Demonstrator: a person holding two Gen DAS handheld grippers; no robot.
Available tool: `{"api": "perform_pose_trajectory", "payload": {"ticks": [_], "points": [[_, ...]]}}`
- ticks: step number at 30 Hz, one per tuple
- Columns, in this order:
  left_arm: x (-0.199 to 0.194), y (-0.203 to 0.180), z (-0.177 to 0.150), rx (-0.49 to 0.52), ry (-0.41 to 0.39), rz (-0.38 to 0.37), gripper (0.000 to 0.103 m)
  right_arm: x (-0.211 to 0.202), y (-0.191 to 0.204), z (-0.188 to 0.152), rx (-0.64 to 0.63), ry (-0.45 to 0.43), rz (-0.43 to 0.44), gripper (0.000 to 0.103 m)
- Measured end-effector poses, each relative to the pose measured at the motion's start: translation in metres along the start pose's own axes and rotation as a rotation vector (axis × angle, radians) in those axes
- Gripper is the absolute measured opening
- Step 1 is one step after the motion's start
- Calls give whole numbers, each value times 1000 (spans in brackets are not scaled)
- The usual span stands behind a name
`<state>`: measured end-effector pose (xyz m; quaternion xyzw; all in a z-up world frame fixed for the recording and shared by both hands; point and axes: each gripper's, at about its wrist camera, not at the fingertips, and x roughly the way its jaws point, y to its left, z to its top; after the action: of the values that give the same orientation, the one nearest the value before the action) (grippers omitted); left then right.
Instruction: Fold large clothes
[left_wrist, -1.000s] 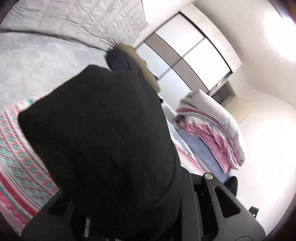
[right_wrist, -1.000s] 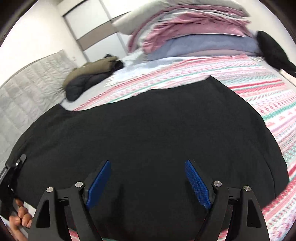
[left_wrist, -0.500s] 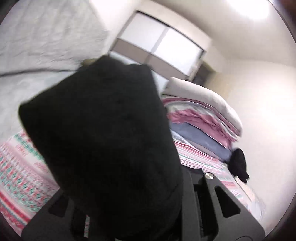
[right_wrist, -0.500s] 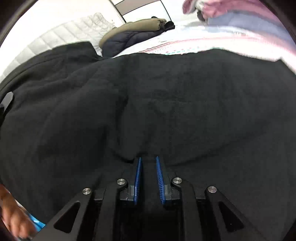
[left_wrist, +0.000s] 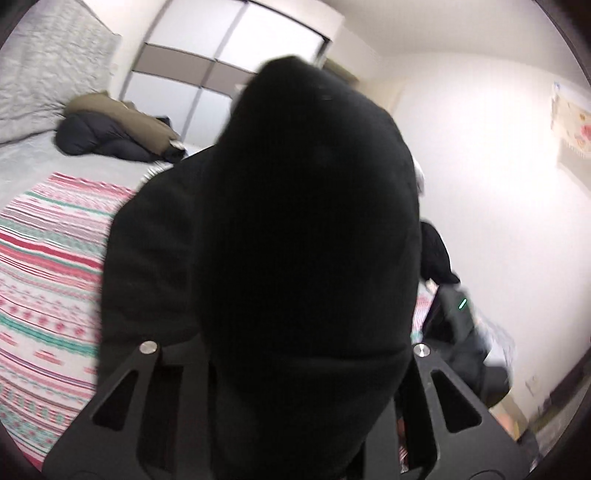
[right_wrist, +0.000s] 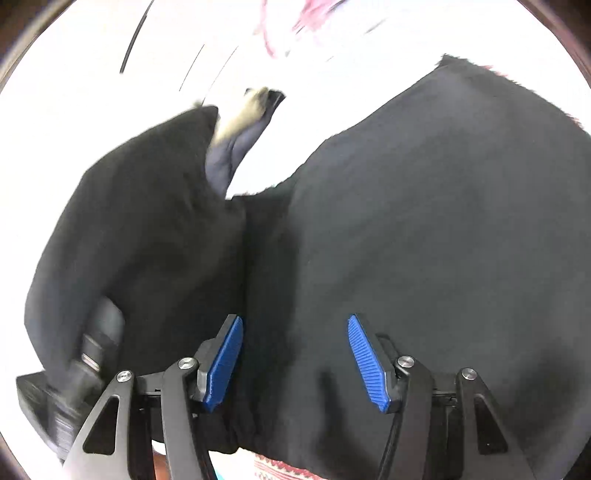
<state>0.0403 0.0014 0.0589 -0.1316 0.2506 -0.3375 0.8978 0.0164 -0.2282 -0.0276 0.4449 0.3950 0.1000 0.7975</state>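
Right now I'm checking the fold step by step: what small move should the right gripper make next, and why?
Probably close the right gripper on the black garment: its blue pads stand apart with fabric between them, while the left gripper is draped in raised cloth.

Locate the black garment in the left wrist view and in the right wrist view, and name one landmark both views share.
Left wrist: the black garment fills the centre, draped over the left claw and hiding its fingers.
Right wrist: the black garment covers most of the frame, behind the open right claw.
Shared landmark: the olive and navy jacket pile, upper left in the left view, upper centre-left in the right.
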Motion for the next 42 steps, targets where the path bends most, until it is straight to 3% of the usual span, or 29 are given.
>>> {"api": "perform_pose_trajectory", "payload": {"ticks": [5, 9, 11, 12, 16, 22, 24, 26, 28, 33, 37, 38, 39, 42], "points": [[39, -26, -30, 136, 168, -25, 31, -59, -46, 17, 144, -140, 11, 65], [77, -43, -84, 359, 387, -18, 40, -82, -68, 22, 212, -183, 45, 70], [75, -55, -97, 492, 363, 9, 44, -84, -72, 20, 220, -180, 66, 72], [73, -58, -97, 511, 367, 8, 49, -85, -74, 21, 227, -174, 82, 75], [48, -61, -75, 448, 426, -109, 67, -81, -75, 22, 223, -143, 83, 78], [-12, -85, -67, 352, 400, -347, 70, -74, -72, 26, 178, -104, 39, 78], [-34, -76, -59, 340, 344, -375, 70, -70, -71, 25, 165, -90, 29, 79], [-36, -62, -49, 332, 282, -330, 76, -67, -70, 24, 150, -71, 14, 79], [-32, -39, -39, 298, 228, -217, 80, -58, -65, 25, 123, -41, -27, 79], [18, 24, -24, 155, 267, 73, 80, -39, -46, 19, 41, 47, -118, 79], [37, 55, -24, 32, 282, 124, 79, -19, -22, 8, -89, 117, -119, 78], [42, 59, -24, 16, 283, 129, 78, -13, -13, 4, -143, 112, -154, 67], [45, 60, -23, 1, 278, 131, 77, -12, -8, 3, -173, 100, -173, 37], [40, 56, -20, -25, 219, 122, 75, -19, 13, 6, -240, 12, -161, 28]]}}
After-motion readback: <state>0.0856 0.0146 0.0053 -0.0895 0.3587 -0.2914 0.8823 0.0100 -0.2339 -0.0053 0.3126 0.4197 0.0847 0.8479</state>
